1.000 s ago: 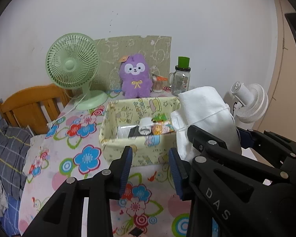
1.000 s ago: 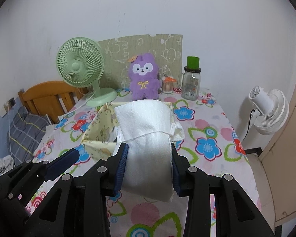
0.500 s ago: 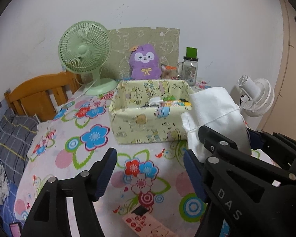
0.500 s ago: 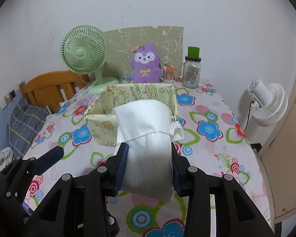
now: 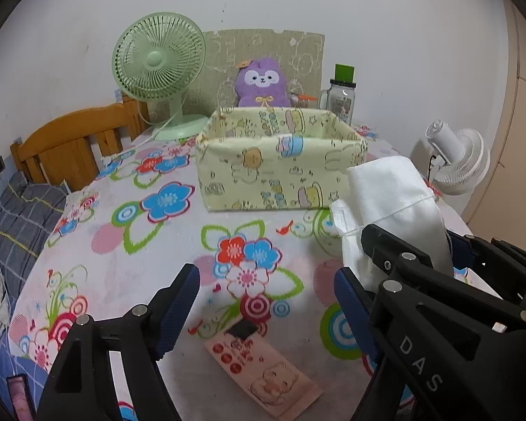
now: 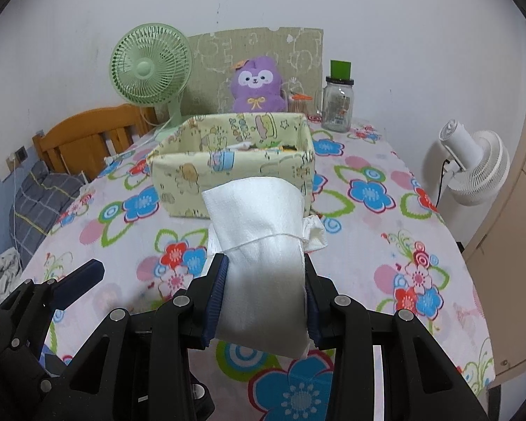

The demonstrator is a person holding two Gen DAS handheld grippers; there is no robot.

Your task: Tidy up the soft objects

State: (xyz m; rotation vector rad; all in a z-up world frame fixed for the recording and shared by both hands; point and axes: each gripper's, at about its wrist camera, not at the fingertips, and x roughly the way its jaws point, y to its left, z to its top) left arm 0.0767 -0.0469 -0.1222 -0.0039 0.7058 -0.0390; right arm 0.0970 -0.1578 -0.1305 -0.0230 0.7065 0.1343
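My right hand-held gripper (image 6: pixel 263 298) is pinching a white tied cloth pouch (image 6: pixel 259 242), its pads pressed into both sides, holding it above the surface (image 6: pixel 368 245) just in front of the yellow fabric bin (image 6: pixel 235 172). My left hand-held gripper (image 5: pixel 266 301) has just been opening and now stands spread with nothing between its jaws; beneath it, on the flowered cloth, lies a flat pink packet (image 5: pixel 263 375).

As I judge it, the job is part done. The bin already holds a few small things, though only their tops peek over the rim in the right wrist view and I cannot tell what they are. The pouch is not yet stowed. The pink packet may be next for my free hand. A purple plush toy (image 6: pixel 257 86) sits upright behind the bin by the wall, outside it, so it may also be left to tidy.
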